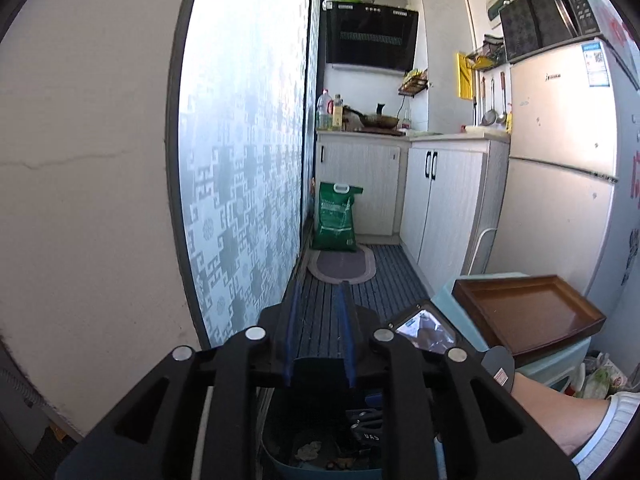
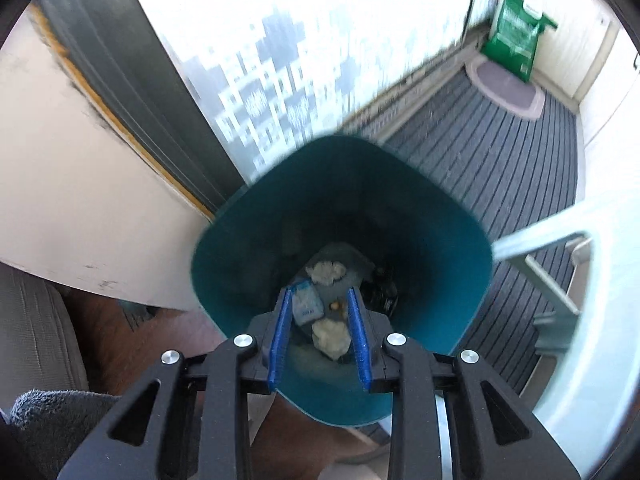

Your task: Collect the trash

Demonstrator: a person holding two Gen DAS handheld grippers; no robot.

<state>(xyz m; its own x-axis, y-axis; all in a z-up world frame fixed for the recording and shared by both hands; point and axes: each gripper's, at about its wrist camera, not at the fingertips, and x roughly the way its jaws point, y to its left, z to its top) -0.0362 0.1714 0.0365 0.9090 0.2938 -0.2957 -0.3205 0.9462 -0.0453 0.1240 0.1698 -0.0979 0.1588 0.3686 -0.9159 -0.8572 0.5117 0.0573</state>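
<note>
The right hand-held gripper (image 2: 320,334) hangs over the mouth of the teal trash bin (image 2: 240,240) with its blue fingers (image 2: 279,336) spread wide and holding nothing; down in the bin lie crumpled white tissues (image 2: 330,334) and a small white-and-blue packet (image 2: 306,304). The left hand-held gripper (image 1: 318,328) is likewise apart and empty, pointing along the dark slatted floor (image 1: 384,276) of a narrow kitchen toward a green bag (image 1: 336,216) and white cabinets (image 1: 444,196), with a brown tray (image 1: 528,312) to its right.

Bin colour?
Teal bin, best in the right wrist view.
</note>
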